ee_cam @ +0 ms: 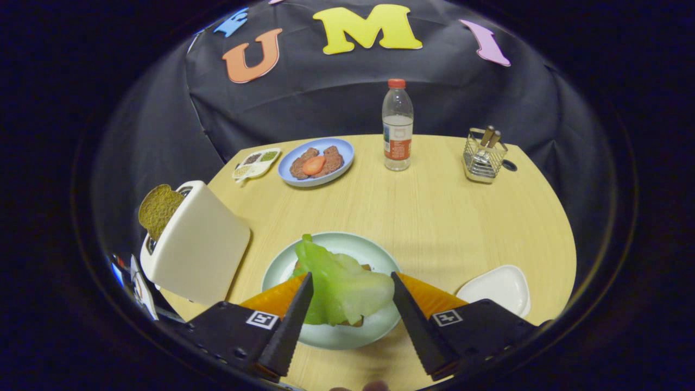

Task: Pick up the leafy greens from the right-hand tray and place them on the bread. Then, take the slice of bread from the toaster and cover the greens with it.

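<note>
Leafy greens (339,282): lying on the bread (355,321) on the pale green plate (374,255), lower centre of frame. Gripper (352,282): fingers spread wide either side of the greens, gripping nothing. Toaster (198,244): left of frame, bread slice (158,210) standing in its slot.

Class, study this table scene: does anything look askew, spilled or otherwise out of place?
Nothing is spilled or damaged. The greens lie on the bread on the plate, overhanging it, between the open gripper's fingers. A bread slice sticks out of the toaster, which looks tilted, likely a fisheye effect.
</note>
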A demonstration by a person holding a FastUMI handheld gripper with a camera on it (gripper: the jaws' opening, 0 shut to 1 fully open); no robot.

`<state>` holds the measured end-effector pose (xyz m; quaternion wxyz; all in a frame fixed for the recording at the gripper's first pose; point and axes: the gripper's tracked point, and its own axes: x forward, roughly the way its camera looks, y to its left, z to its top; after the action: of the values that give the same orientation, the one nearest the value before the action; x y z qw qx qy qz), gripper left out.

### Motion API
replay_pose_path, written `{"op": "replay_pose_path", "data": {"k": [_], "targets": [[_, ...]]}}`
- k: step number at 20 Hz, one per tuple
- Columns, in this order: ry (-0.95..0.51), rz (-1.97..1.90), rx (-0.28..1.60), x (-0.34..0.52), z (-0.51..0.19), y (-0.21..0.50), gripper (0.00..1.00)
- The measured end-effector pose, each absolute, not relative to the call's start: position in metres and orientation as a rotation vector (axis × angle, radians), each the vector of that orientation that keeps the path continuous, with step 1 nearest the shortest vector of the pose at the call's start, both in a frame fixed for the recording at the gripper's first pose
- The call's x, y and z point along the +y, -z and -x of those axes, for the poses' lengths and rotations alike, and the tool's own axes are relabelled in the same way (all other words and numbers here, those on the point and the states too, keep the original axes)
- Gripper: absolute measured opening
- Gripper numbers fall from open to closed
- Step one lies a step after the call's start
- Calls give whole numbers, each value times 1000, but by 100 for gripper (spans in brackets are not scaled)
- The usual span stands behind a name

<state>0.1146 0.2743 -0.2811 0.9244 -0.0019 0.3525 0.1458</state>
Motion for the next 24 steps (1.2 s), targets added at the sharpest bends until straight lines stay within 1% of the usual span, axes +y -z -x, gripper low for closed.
{"op": "replay_pose_path", "data": {"k": [1, 3, 7, 16, 21, 24], "targets": [[-293, 19, 691, 273, -116, 274, 95], [-289, 42, 634, 272, -118, 259, 96], [-289, 44, 578, 273, -113, 235, 96], [-220, 25, 357, 289, -83, 135, 96], [-304, 81, 286, 364, -45, 108, 96], [-365, 60, 288, 420, -21, 110, 96]]}}
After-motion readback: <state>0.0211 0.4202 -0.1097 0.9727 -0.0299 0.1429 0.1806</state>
